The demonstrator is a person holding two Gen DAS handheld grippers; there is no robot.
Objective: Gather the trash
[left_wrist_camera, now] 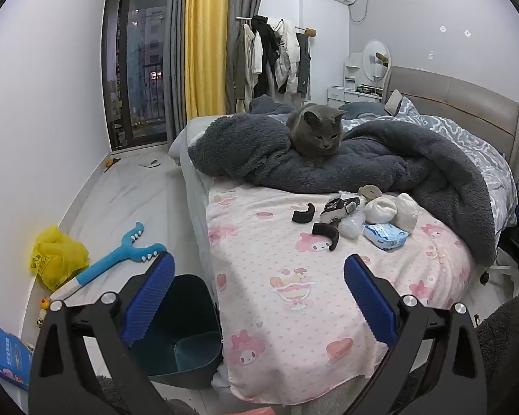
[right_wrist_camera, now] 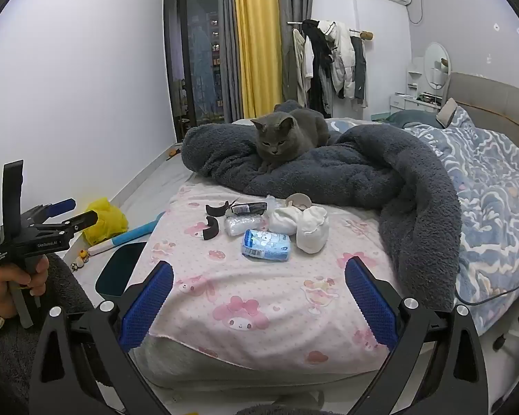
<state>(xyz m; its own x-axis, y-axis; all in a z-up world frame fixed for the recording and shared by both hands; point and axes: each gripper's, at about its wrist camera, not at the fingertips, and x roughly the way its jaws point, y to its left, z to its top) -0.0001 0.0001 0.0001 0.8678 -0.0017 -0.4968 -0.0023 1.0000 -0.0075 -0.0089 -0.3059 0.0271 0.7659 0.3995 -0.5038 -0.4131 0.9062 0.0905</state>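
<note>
Trash lies clustered on the bed, blue packet's length running left-right.

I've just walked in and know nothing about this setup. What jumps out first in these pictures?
A grey cat sits on a rumpled dark fleece blanket on the bed, facing the cameras. In front of it, on the pink cartoon-print sheet, lies a cluster of litter: a blue tissue pack, white wads and black curved pieces. Behind, a bright yellow curtain hangs beside the dark window.

Trash cluster on pink sheet — wrappers, tissues — untouched.
</note>
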